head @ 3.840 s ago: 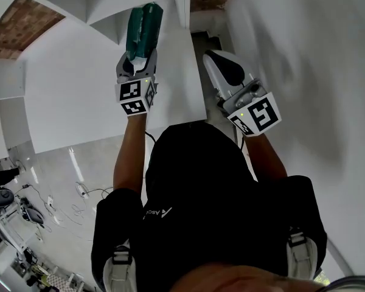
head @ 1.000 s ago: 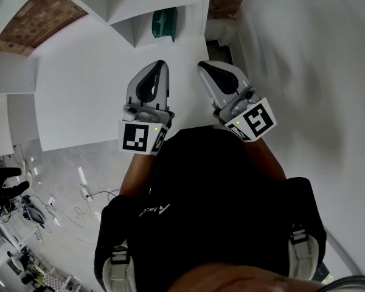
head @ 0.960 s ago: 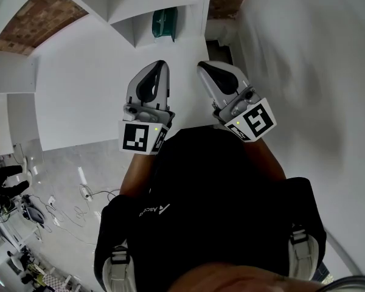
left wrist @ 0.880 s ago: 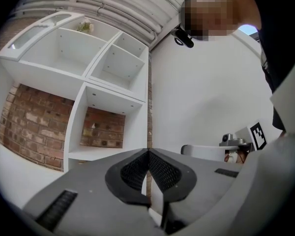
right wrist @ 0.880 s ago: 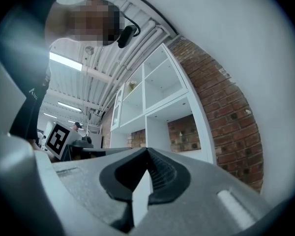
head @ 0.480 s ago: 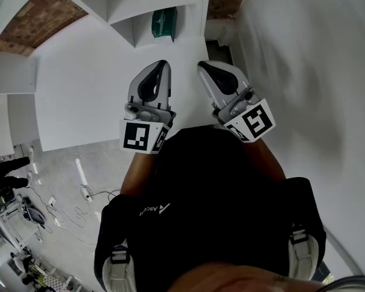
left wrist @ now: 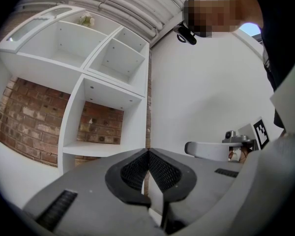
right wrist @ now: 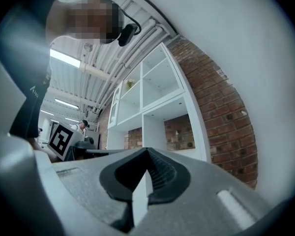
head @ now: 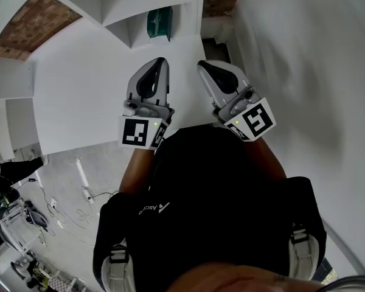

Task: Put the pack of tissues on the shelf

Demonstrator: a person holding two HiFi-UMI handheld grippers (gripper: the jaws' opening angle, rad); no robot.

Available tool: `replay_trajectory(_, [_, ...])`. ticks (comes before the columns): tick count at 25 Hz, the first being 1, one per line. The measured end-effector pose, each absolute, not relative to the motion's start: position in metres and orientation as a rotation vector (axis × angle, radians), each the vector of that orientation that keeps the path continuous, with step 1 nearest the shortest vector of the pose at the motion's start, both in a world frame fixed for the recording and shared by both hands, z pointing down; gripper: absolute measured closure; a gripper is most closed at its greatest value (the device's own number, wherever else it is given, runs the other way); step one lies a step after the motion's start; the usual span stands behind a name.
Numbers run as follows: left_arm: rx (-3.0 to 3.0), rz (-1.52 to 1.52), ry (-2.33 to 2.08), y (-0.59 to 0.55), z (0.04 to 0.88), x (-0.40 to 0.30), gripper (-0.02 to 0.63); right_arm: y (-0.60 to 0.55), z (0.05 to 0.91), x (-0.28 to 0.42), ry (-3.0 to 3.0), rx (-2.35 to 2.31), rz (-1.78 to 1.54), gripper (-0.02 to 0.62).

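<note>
The green pack of tissues (head: 159, 23) stands in an open compartment of the white shelf unit (head: 128, 17), apart from both grippers. My left gripper (head: 160, 61) hangs below it, in front of the white side panel, shut with nothing in it. In the left gripper view its jaws (left wrist: 148, 152) meet with nothing between them. Beside it on the right, my right gripper (head: 202, 64) is also shut and empty; its pads (right wrist: 160, 173) close together in the right gripper view. The pack does not show in either gripper view.
The shelf unit (left wrist: 108, 82) has several open compartments backed by a brick wall (right wrist: 221, 122). A small plant (left wrist: 86, 19) sits on a top shelf. A white wall (head: 304, 72) rises on the right. Cables and equipment (head: 24, 212) lie on the floor at the lower left.
Earlier my left gripper held the green pack up at the shelf. The pack now rests in the compartment and the gripper has drawn back, shut and empty. The right gripper has hardly moved.
</note>
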State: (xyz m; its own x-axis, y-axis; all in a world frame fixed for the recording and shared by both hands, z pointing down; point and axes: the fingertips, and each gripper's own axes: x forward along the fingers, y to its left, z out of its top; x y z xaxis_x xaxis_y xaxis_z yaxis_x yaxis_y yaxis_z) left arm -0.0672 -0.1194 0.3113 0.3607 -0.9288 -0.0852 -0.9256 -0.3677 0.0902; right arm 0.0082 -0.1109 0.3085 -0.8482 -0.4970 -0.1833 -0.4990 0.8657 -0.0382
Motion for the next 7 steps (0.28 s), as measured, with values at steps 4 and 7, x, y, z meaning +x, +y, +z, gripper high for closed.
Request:
replay_trajectory(4, [2.567, -0.157, -1.755, -0.122, 0.318, -0.071, 0.607, -0.112, 0.310, 0.010, 2.854, -0.779, 0.015, 0.595])
replay_trajectory(7, [2.576, -0.114, -1.757, -0.122, 0.324, -0.076, 0.607, -0.112, 0.310, 0.010, 2.857, -0.783, 0.012, 0.595])
